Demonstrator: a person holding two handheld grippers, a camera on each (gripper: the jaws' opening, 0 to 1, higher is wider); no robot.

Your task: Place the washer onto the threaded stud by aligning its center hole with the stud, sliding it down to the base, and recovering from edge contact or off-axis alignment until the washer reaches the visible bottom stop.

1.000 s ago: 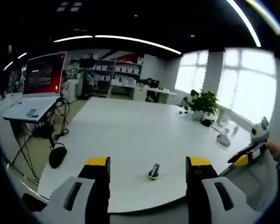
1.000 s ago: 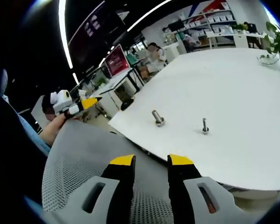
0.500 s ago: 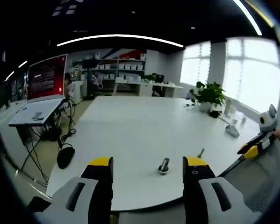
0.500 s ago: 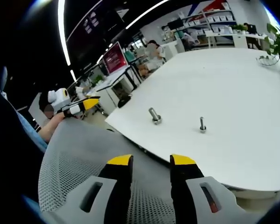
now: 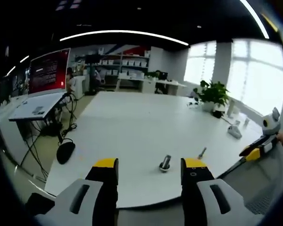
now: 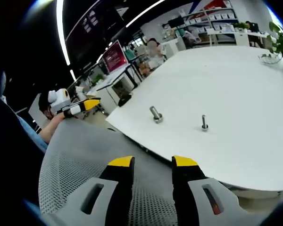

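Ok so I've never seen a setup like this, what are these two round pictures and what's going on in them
A person holds a hand tool with two yellow-tipped jaws in each hand, and a fisheye camera rides on each tool. In the left gripper view, the left gripper is open and empty over the near edge of a white table. In the right gripper view, the right gripper is open and empty above a grey mesh chair back. On the table stand a threaded stud and a stubbier metal piece. Nothing is held.

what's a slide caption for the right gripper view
Open right gripper over a mesh chair back, facing two studs on a white table.
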